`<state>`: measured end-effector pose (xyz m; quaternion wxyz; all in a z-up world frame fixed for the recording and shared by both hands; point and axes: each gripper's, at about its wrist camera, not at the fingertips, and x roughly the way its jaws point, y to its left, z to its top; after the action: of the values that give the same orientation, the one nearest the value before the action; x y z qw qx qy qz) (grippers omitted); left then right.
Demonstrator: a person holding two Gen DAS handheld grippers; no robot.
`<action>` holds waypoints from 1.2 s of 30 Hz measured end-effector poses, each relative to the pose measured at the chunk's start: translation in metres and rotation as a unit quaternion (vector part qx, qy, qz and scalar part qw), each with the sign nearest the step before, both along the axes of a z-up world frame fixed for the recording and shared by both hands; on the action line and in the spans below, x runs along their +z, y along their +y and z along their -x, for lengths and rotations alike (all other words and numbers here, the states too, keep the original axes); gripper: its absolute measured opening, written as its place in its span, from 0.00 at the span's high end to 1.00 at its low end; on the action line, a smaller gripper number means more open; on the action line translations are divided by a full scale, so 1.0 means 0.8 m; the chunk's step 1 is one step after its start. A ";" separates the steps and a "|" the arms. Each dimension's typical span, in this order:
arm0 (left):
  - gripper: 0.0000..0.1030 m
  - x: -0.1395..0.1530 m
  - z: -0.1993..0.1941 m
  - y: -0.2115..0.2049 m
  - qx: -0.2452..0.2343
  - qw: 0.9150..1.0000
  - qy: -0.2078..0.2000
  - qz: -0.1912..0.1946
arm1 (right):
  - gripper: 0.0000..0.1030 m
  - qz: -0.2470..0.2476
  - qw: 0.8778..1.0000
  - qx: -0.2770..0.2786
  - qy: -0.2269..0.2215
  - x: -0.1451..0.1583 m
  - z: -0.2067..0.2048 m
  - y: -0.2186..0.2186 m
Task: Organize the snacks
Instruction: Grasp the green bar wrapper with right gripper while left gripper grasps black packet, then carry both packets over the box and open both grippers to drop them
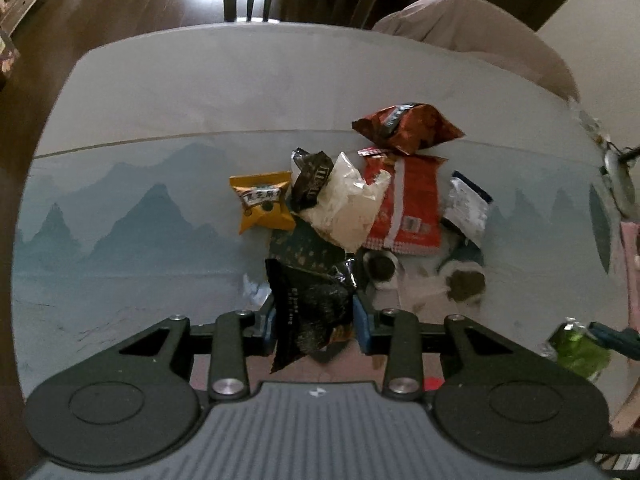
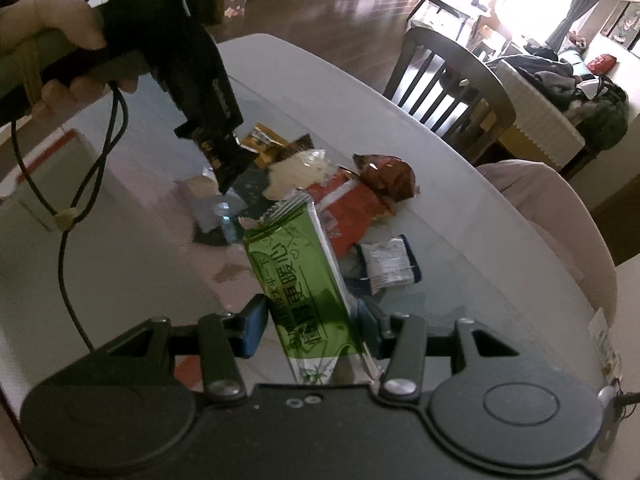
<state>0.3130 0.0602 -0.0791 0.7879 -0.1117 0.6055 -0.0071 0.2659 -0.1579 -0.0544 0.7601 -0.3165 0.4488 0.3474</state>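
My left gripper (image 1: 314,318) is shut on a black snack packet (image 1: 310,312), lifted above the table; the packet hangs from its blue pads. My right gripper (image 2: 310,326) is shut on a green snack packet (image 2: 304,280), also held off the table. In the right wrist view the left gripper (image 2: 224,152) hangs at upper left with the black packet (image 2: 228,160) in it, held by a person's hand (image 2: 68,28). On the table lies a pile: a yellow packet (image 1: 262,204), a dark packet (image 1: 310,180), a clear white bag (image 1: 344,204), a red packet (image 1: 406,208), a brown-red bag (image 1: 408,128) and a small white-and-blue packet (image 1: 466,208).
The pale table (image 1: 200,92) has a mountain-print mat (image 1: 132,232). Two small round snacks (image 1: 466,282) lie near the pile. A dark chair (image 2: 444,80) stands at the far edge, and a beige padded chair back (image 2: 560,216) at the right. A cable (image 2: 64,240) hangs from the left gripper.
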 end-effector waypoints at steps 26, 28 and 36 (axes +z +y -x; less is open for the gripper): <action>0.65 -0.010 0.243 0.003 -0.072 0.996 0.026 -0.047 | 0.53 -0.064 0.978 -0.125 0.152 -0.038 0.146 0.058; 0.65 -0.021 0.249 -0.003 -0.079 0.995 0.031 -0.054 | 0.53 -0.063 0.975 -0.143 0.156 -0.050 0.150 0.060; 0.65 -0.060 0.256 -0.025 -0.109 0.989 0.059 -0.083 | 0.53 -0.035 0.968 -0.177 0.174 -0.105 0.161 0.073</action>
<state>0.1082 0.0406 -0.1272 0.7518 0.0206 0.6581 -0.0355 0.1373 -0.0994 -0.1388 0.7303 -0.1398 0.6107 0.2725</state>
